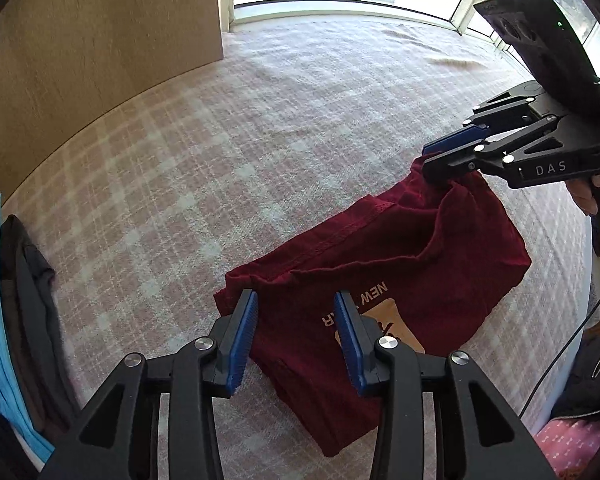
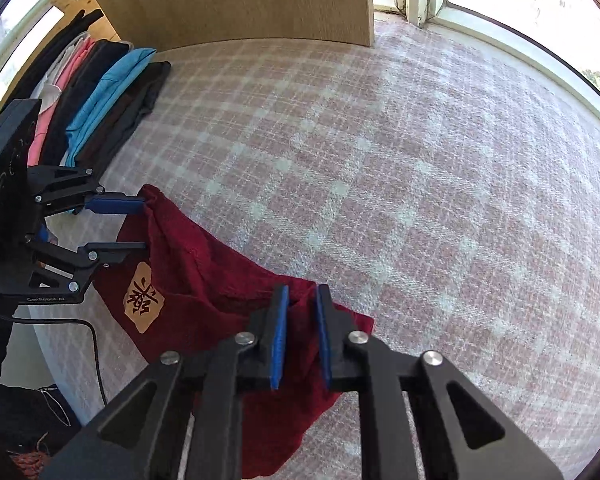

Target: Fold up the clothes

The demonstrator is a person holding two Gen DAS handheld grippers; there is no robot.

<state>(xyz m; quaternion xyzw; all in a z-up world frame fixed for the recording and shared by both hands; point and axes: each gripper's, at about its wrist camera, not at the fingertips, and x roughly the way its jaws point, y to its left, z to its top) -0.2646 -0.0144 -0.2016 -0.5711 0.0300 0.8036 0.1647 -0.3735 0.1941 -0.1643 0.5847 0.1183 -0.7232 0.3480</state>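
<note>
A dark red T-shirt (image 1: 420, 264) with a tan print lies partly bunched on the plaid cover. In the left wrist view my left gripper (image 1: 296, 296) is open, and its blue pads (image 1: 242, 340) straddle the shirt's near edge without pinching it. My right gripper (image 1: 430, 160) is shut on a far corner of the shirt and lifts it off the cover. In the right wrist view the right gripper (image 2: 303, 290) has red shirt (image 2: 204, 280) cloth squeezed between its pads. The left gripper (image 2: 144, 224) stands open at the shirt's other edge.
A row of folded clothes (image 2: 100, 92), blue, pink and dark, lies along the left by a wooden panel (image 2: 240, 0). The plaid cover (image 2: 420, 160) stretches toward the windows. A black cable (image 2: 96, 344) and dark garments (image 1: 596, 380) hang off the near edge.
</note>
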